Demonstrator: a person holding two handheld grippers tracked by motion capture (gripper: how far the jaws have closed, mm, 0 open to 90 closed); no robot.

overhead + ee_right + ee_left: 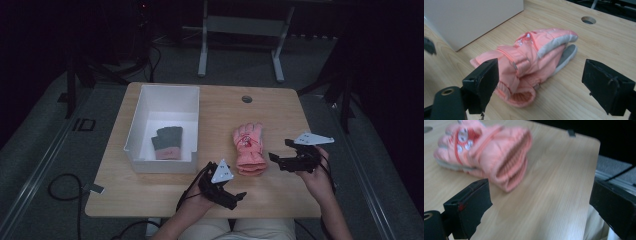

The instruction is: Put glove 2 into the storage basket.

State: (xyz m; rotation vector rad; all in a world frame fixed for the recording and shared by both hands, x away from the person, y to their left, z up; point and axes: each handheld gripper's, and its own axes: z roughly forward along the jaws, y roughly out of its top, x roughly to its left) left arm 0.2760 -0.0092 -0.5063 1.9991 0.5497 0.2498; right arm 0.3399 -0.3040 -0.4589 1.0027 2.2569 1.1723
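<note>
A pink padded glove [250, 147] lies flat on the wooden table, cuff toward the person. My right gripper [280, 150] hovers just right of its cuff, pointing left. In the right gripper view its jaws [545, 82] stand wide open, and the glove [531, 57] lies ahead with its cuff low between them, untouched. My left gripper [239, 199] sits near the table's front edge below the glove. It is open too [541, 205], with bare wood between the jaws and the glove [486, 152] ahead to the upper left.
A white open box [145, 107] stands on the left half of the table with a grey and pink glove [167, 141] inside; its wall [474, 17] rises behind the pink glove. A round cable hole [247, 99] sits at the table's far edge.
</note>
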